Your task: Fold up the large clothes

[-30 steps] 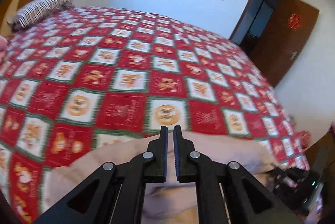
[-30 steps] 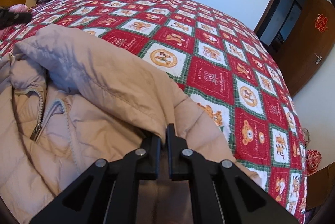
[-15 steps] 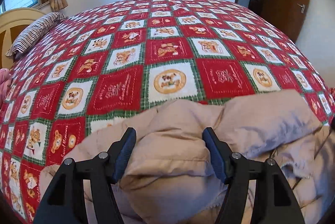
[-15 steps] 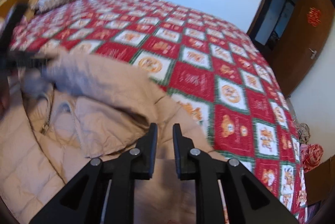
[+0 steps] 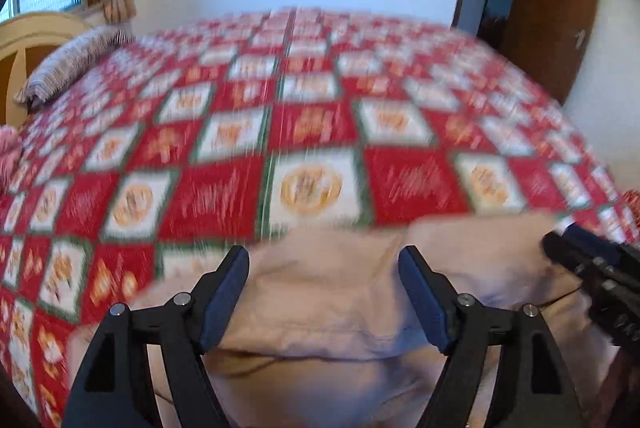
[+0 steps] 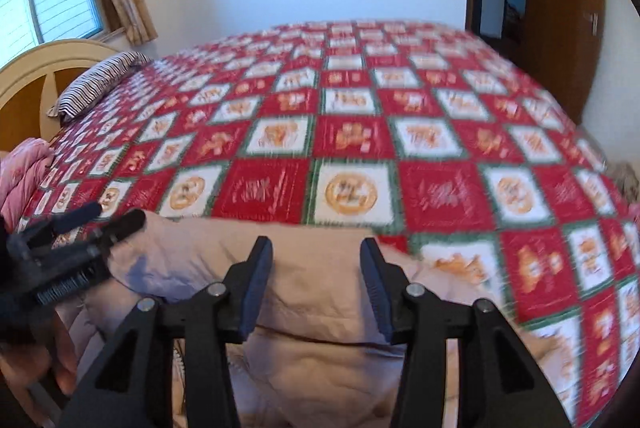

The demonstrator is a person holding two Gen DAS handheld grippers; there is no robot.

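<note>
Both sets of jaws I operate are opening. My left gripper (image 5: 324, 292) stands wide, and the beige padded jacket (image 5: 328, 308) lies between and below its pads without being pressed. My right gripper (image 6: 316, 288) is narrower, over the jacket's folded edge at lower centre. Beyond, the red-and-white checked bedspread (image 6: 360, 131) fills mid-frame; a striped pillow (image 6: 96, 83) sits upper left.
</note>
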